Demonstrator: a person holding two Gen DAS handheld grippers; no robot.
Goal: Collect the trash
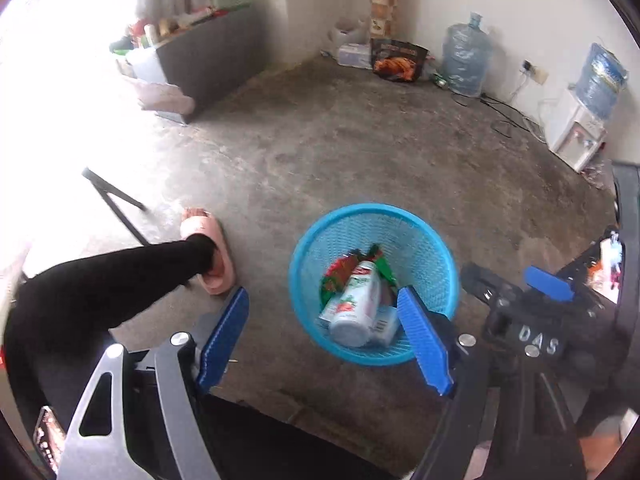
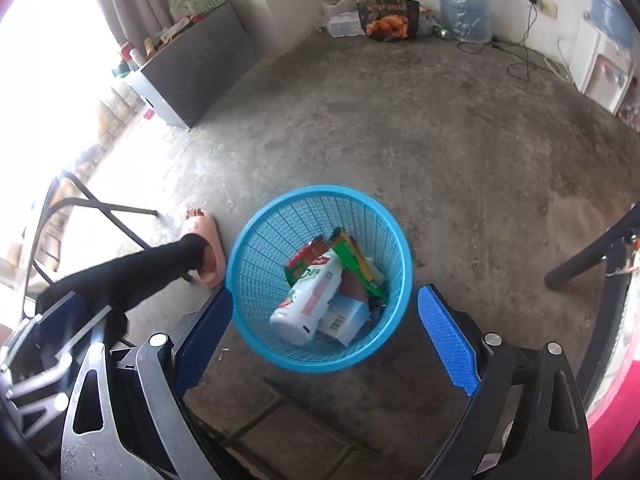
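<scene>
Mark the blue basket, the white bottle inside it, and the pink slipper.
blue basket (image 2: 256,216): right wrist view, far rim.
white bottle (image 2: 308,304): right wrist view, middle of its body.
pink slipper (image 1: 218,236): left wrist view, upper strap.

Blue mesh basket, white red-printed bottle, green-red wrappers, pink slipper, grey floor
</scene>
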